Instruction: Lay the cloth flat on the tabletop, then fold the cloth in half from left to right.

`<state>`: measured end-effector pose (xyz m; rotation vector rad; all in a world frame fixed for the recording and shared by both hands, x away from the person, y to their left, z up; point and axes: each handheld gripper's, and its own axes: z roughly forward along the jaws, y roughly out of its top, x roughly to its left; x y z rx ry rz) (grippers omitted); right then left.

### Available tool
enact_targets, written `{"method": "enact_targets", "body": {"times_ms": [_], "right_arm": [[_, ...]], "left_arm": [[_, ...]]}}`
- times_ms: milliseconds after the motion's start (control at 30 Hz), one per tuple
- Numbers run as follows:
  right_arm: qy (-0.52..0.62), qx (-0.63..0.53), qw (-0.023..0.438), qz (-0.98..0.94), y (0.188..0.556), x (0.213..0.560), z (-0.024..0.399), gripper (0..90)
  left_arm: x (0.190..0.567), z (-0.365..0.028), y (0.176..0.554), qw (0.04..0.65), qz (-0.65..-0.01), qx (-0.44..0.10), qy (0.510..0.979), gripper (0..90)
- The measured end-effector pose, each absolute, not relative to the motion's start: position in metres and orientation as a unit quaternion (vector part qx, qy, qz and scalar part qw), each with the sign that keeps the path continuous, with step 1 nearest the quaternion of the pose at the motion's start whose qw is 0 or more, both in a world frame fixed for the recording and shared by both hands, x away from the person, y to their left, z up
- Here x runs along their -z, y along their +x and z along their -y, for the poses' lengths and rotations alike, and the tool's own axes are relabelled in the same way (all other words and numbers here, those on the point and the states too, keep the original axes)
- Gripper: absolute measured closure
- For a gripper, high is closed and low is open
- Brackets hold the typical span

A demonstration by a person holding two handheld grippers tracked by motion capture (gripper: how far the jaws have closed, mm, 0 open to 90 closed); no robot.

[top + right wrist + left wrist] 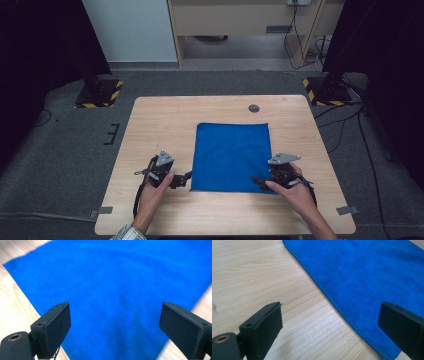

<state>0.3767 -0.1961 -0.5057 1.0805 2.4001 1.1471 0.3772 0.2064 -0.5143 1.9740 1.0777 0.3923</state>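
The blue cloth point(120, 290) appears motion-blurred in the right gripper view, its far corners cut off by the frame edges.

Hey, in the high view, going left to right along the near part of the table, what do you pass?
Left tool → blue cloth → right tool, which sits at the cloth's near right corner.

Blue cloth point(231, 157) between the 2 tongs: soft, matt, fine-ribbed microfibre weave. Table point(160, 120) under them: pale wood-grain laminate, smooth, slight sheen. Left gripper point(329, 327) pads: matt black rubbery plastic.
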Motion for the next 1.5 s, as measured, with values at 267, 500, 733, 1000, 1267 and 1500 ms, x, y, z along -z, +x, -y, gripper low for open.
{"method": "enact_targets", "body": {"times_ms": [267,500,733,1000,1267,1500], "right_arm": [[0.33,-0.402,0.142,-0.842,0.381,0.497,0.161,13.0],[0.301,-0.41,0.129,-0.851,0.379,0.489,0.13,16.4],[0.273,-0.406,0.116,-0.864,0.378,0.492,0.084,29.0],[0.24,-0.413,0.099,-0.873,0.37,0.5,0.037,53.5],[0.214,-0.406,0.087,-0.884,0.362,0.509,0.001,62.6],[0.209,-0.386,0.086,-0.894,0.357,0.518,-0.018,54.6]], "left_arm": [[0.513,-0.212,0.378,0.421,-0.436,-0.157,0.78,5.8],[0.513,-0.215,0.379,0.41,-0.442,-0.171,0.78,5.9],[0.515,-0.223,0.384,0.393,-0.46,-0.189,0.773,7.0],[0.514,-0.233,0.386,0.387,-0.475,-0.204,0.763,7.6],[0.516,-0.241,0.388,0.386,-0.487,-0.192,0.76,7.8],[0.516,-0.24,0.389,0.389,-0.484,-0.185,0.762,8.1]]}}
